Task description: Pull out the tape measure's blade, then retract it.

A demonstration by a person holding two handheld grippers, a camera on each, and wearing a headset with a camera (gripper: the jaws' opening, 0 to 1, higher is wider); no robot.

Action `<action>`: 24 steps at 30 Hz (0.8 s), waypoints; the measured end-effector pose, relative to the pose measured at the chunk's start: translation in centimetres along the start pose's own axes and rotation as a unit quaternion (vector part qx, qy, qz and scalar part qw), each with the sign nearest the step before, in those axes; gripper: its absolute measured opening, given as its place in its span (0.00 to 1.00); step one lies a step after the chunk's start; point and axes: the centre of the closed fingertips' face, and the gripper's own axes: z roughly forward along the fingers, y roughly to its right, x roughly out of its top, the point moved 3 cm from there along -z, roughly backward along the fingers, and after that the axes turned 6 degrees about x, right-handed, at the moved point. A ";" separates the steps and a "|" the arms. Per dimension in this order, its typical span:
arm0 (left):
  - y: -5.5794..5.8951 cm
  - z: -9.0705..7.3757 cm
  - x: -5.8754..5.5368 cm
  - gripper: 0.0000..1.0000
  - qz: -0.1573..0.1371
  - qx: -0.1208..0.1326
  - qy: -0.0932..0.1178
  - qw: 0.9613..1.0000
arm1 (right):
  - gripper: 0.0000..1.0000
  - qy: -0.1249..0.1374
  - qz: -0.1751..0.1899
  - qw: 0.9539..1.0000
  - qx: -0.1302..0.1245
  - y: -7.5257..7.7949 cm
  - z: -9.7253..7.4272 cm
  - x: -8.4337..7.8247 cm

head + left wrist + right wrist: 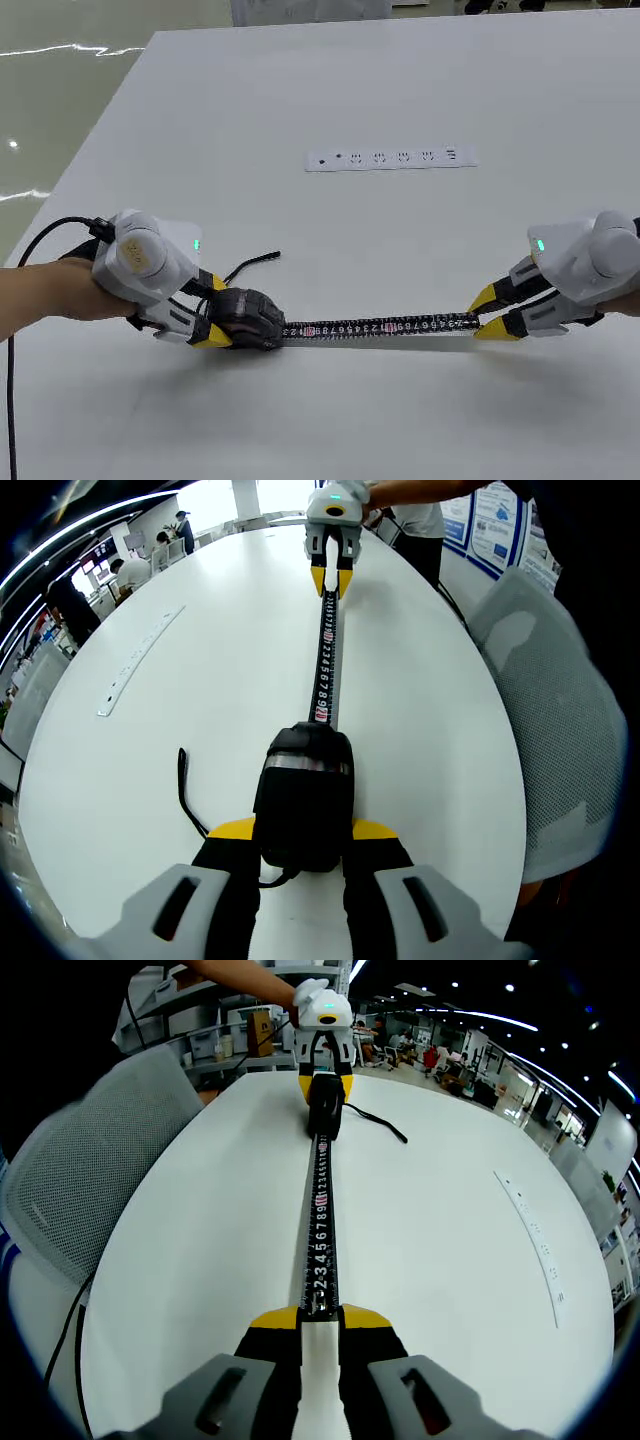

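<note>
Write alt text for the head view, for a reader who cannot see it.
On a white table, the left gripper clamps a black tape measure case while the right gripper pinches the end of its blade, which lies pulled out flat between them. A white power strip lies farther back on the table.

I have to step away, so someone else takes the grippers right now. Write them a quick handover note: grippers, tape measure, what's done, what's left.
Left gripper: shut on the tape measure case, which appears to rest on the table.
Right gripper: shut on the tip of the blade.
Blade: drawn out straight between the two grippers, low over the table.
Done: the pull-out, it seems.
Left: bring the right gripper back toward the case so the blade retracts, probably slowly so it does not snap in.
</note>
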 end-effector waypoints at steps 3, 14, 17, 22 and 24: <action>0.0 0.0 0.0 0.27 -0.002 0.002 0.000 1.000 | 0.12 -0.006 0.000 1.000 0.000 0.0 0.2 0.0; 0.2 -0.1 0.5 0.27 -0.004 0.000 -0.002 1.000 | 0.13 -0.021 -0.001 1.000 -0.005 0.6 0.9 -0.6; 0.0 0.0 0.2 0.27 -0.004 -0.001 -0.002 1.000 | 0.13 -0.028 -0.007 1.000 -0.007 0.4 1.0 -0.3; 0.5 -0.3 0.9 0.27 -0.004 -0.002 -0.003 1.000 | 0.14 -0.035 -0.012 0.999 -0.013 0.6 1.1 -0.5; 0.0 0.0 0.3 0.27 -0.008 -0.004 -0.001 1.000 | 0.14 -0.042 -0.019 0.999 -0.013 0.5 1.2 -0.4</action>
